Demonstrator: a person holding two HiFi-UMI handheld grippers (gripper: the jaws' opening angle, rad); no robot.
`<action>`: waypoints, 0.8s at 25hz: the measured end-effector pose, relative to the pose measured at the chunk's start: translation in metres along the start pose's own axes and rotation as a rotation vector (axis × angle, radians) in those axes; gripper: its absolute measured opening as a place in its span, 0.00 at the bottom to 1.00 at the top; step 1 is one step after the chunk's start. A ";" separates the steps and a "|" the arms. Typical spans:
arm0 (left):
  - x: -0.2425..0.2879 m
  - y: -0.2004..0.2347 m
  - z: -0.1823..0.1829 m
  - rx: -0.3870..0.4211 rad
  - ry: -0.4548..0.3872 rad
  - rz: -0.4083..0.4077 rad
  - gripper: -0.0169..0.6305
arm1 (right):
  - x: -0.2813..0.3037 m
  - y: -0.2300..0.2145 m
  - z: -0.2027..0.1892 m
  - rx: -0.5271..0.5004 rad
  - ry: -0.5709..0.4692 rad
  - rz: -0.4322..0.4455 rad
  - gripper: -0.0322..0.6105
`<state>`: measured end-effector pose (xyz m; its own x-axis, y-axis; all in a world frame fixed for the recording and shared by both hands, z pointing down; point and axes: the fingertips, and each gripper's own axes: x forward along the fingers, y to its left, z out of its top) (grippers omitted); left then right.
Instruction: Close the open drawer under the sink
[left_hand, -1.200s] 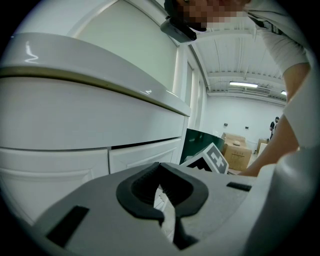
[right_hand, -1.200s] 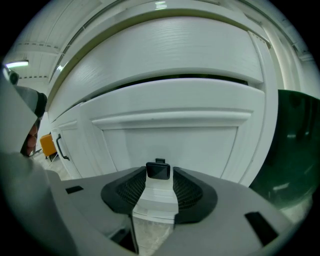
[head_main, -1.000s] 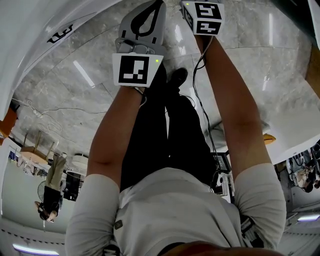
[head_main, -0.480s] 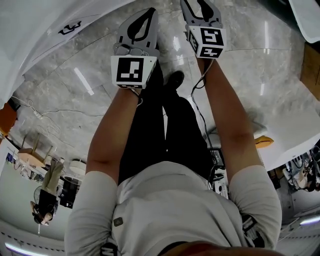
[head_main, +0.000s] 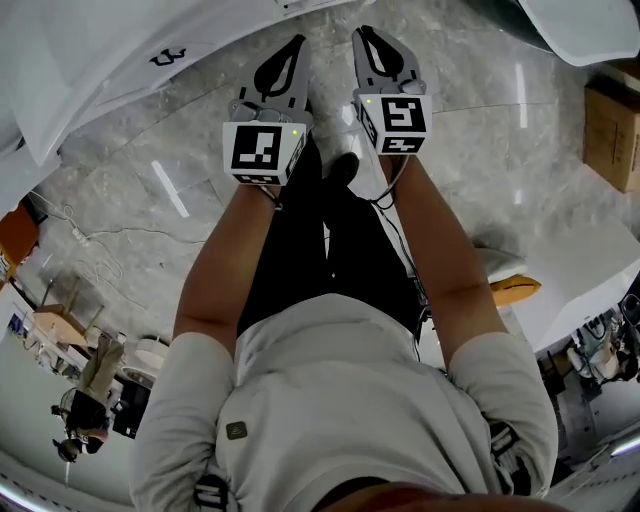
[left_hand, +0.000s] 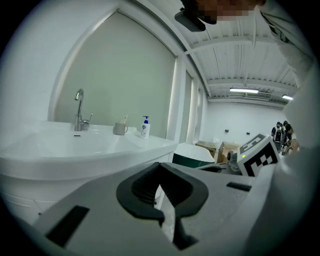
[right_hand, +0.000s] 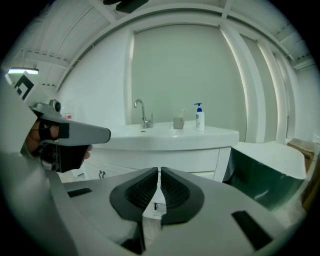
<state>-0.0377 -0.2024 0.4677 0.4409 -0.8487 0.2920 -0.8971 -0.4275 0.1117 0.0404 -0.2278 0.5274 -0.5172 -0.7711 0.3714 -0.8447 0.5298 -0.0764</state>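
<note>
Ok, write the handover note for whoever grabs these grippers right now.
Left gripper: fingers together, empty, held up facing the sink.
Right gripper: fingers have just been closing, nothing between them, also facing the sink.
Cabinet under the sink: neither gripper touches it.
Done: cannot tell from here whether the drawer is shut.
Left: check the drawer and push it in if it stands open.

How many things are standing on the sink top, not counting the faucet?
2: a cup right of the faucet, and a pump bottle right of the cup. None seem hidden.
</note>
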 end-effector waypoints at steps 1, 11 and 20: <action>-0.008 -0.003 0.012 -0.004 -0.008 0.005 0.04 | -0.011 0.005 0.013 0.002 -0.009 0.002 0.11; -0.096 -0.045 0.128 0.056 -0.102 -0.037 0.04 | -0.127 0.054 0.139 -0.052 -0.117 0.129 0.09; -0.178 -0.094 0.199 0.117 -0.150 -0.139 0.04 | -0.229 0.081 0.220 -0.130 -0.194 0.191 0.09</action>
<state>-0.0260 -0.0732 0.2159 0.5673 -0.8122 0.1362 -0.8217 -0.5693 0.0276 0.0605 -0.0859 0.2328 -0.6920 -0.6998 0.1775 -0.7116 0.7026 -0.0039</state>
